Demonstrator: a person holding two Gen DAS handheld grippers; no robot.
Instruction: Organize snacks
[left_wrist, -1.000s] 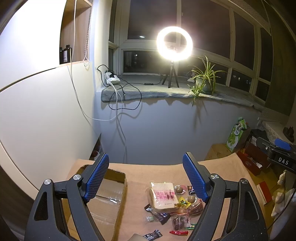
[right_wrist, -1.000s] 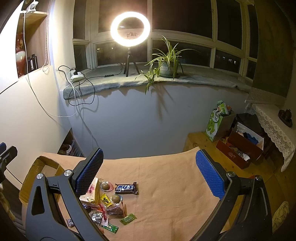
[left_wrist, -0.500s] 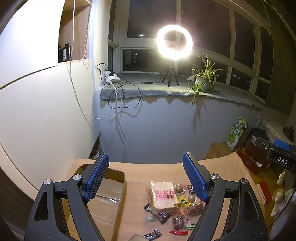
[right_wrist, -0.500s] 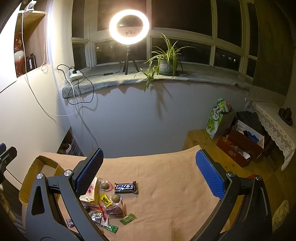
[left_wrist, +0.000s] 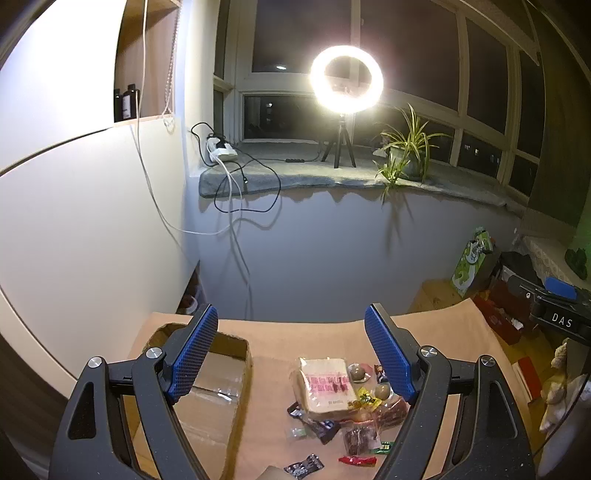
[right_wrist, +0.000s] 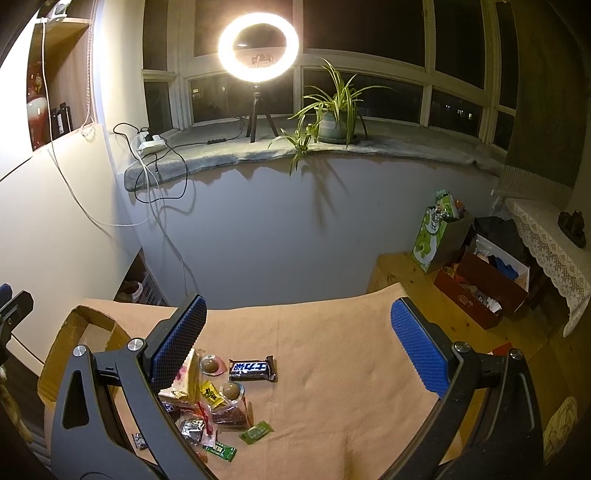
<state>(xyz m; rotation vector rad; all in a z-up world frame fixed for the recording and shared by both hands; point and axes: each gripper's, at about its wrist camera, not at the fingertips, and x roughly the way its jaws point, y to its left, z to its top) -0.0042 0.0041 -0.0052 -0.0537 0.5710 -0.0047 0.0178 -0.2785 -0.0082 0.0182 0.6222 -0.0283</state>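
Observation:
A pile of wrapped snacks lies on the tan-covered table (right_wrist: 332, 350). On top sits a wrapped bread slice (left_wrist: 325, 384) with pink print; beside the pile lies a dark chocolate bar (right_wrist: 253, 368). An open cardboard box (left_wrist: 218, 391) stands left of the pile, seen also as the box (right_wrist: 70, 339) at the table's left end in the right wrist view. My left gripper (left_wrist: 291, 354) hangs open above the table, between box and pile, holding nothing. My right gripper (right_wrist: 295, 347) is open too, above the bare cloth right of the pile.
A ring light (right_wrist: 258, 46) on a tripod and a potted plant (right_wrist: 332, 114) stand on the windowsill behind the table. Cables (left_wrist: 236, 192) hang down the wall. A green bag (right_wrist: 436, 232) and red boxes (right_wrist: 480, 291) sit on the floor at the right.
Both views have tilted slightly, so the windowsill and ring light sit a little higher. The snacks and box have not moved.

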